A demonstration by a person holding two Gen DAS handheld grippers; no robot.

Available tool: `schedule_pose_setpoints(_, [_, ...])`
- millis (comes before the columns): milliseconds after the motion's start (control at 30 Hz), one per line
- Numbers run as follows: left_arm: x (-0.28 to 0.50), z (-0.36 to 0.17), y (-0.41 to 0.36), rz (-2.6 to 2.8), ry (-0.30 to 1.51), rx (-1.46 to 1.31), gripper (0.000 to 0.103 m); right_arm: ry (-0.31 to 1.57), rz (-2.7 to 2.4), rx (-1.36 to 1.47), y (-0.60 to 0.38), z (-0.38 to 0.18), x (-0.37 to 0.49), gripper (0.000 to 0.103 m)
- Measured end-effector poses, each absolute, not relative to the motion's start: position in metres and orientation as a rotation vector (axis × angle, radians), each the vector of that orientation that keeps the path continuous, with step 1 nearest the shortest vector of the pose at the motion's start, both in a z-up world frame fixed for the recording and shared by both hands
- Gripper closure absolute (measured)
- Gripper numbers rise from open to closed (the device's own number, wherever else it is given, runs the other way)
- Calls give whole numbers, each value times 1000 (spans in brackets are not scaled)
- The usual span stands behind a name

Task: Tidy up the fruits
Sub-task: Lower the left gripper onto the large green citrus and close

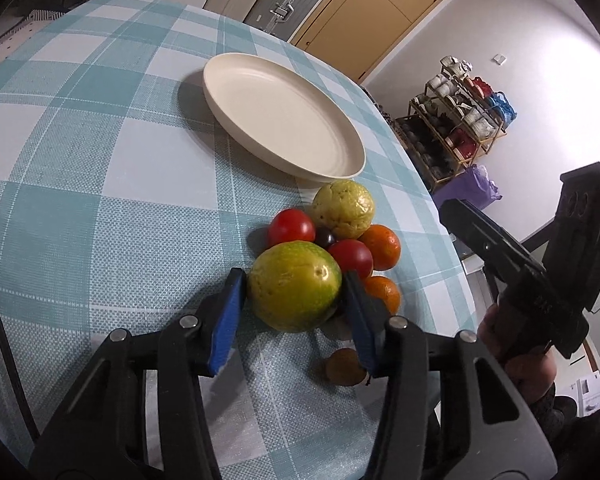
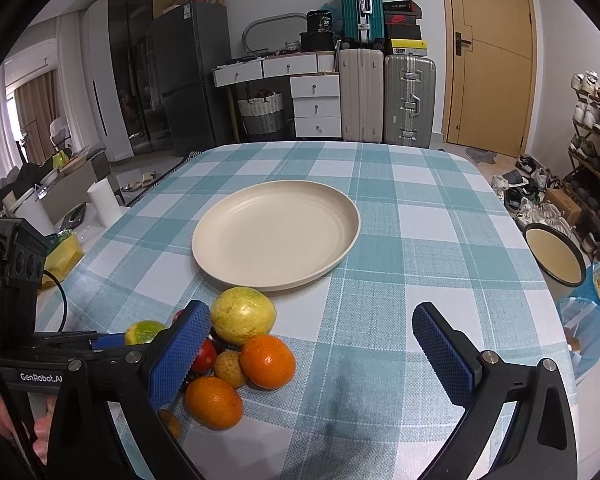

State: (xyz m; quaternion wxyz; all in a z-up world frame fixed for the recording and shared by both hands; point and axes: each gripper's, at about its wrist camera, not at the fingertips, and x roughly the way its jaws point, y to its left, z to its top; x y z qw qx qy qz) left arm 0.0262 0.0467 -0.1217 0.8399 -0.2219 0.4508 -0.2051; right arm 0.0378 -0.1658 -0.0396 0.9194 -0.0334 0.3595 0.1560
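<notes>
A pile of fruit lies on the checked tablecloth in front of an empty cream plate [image 1: 284, 116] [image 2: 276, 232]. My left gripper [image 1: 294, 284] is shut on a large green-yellow fruit [image 1: 294, 285], its blue pads touching both sides; this fruit also shows in the right wrist view [image 2: 144, 332]. Around it lie a yellow guava [image 1: 344, 210] [image 2: 243, 315], two red tomatoes [image 1: 291, 226] [image 1: 351, 257], two oranges [image 1: 382, 247] [image 2: 267, 360] and a small brown fruit [image 1: 345, 366]. My right gripper [image 2: 312, 344] is open and empty, above the cloth right of the pile.
The table edge [image 1: 440, 216] runs close to the right of the fruit. A dark-rimmed bowl [image 2: 554, 254] and a blue packet [image 2: 588, 320] sit beyond the table's right side. A white roll [image 2: 104, 200] stands at the left. Suitcases [image 2: 408, 100] stand behind.
</notes>
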Motion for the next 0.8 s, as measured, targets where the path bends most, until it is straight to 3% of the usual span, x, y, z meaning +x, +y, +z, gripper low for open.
schedule_pose_setpoints(800, [21, -122, 62, -460, 962, -478, 57, 948, 535, 118, -149, -75, 88, 0])
